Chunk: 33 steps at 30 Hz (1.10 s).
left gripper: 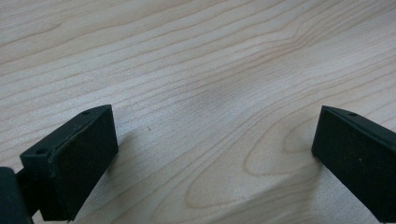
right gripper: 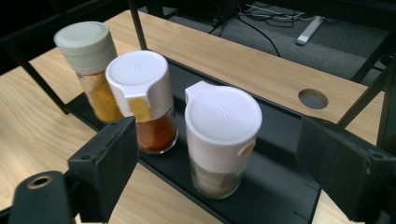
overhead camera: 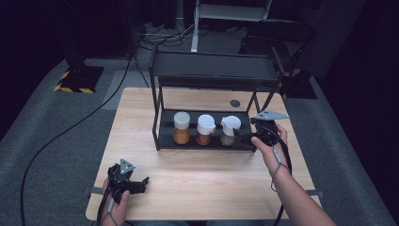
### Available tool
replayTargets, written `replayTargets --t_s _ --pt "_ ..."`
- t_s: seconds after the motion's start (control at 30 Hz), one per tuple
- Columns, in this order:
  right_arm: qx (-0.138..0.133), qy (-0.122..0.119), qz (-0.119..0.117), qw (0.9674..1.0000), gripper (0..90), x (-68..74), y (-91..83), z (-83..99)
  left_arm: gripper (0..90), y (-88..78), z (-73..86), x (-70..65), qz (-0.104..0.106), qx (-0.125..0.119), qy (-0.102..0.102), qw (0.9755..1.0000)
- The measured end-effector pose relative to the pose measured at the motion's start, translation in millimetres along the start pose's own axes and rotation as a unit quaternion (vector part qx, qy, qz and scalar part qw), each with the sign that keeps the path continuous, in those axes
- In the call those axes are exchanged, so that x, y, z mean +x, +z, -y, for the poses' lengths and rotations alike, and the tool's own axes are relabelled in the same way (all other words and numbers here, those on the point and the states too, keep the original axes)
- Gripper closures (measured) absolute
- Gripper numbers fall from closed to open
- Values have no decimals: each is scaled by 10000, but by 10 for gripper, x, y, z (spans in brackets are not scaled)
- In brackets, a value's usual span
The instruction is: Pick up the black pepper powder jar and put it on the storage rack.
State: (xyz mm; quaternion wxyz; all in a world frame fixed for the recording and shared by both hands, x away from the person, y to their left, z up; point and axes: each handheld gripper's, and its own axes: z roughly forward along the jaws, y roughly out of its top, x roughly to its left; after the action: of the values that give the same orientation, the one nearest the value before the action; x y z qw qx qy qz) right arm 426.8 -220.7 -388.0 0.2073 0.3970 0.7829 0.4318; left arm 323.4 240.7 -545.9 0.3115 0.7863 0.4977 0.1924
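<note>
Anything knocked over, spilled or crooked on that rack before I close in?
Nothing stands out. All three spice jars stand upright, capped, in a row on the rack's bottom shelf, with no spill. The right gripper is open around the nearest.

My pale wood bench (overhead camera: 141,108) stands on grey carpet (overhead camera: 56,141) in a dark room; cables (overhead camera: 164,37) trail behind it.

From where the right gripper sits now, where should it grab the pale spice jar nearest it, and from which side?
Grip the pale spice jar across its wide white cap, coming in level from the rack's open right end, where the right gripper already brackets it. The jar stands upright, and the red jar crowds its other side.
</note>
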Motion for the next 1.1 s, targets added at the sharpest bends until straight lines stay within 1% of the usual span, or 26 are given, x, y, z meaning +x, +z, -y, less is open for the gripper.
replayTargets --t_s 0.17,0.27,0.33,0.57,0.7,0.83,1.1 --pt "-15 -26 -61 10000 131 21 -105 60 0 0 0 -1 3 -1 -8 10000" --pt "-58 29 -96 9999 128 29 -169 101 0 0 0 0 1 0 0 10000" --pt "-101 32 -89 9999 126 33 -210 131 0 0 0 0 0 1 1 10000" --pt "-86 35 -84 9999 121 24 -311 249 0 0 0 0 0 0 0 10000" --pt "-84 82 -87 9999 119 27 -338 335 0 0 0 -1 2 -1 -6 10000" --pt "-66 83 -58 9999 102 30 -357 416 0 0 0 -1 3 0 -6 10000" --pt "-8 69 4 10000 101 9 -380 581 0 2 -2 0 -1 2 -6 10000"
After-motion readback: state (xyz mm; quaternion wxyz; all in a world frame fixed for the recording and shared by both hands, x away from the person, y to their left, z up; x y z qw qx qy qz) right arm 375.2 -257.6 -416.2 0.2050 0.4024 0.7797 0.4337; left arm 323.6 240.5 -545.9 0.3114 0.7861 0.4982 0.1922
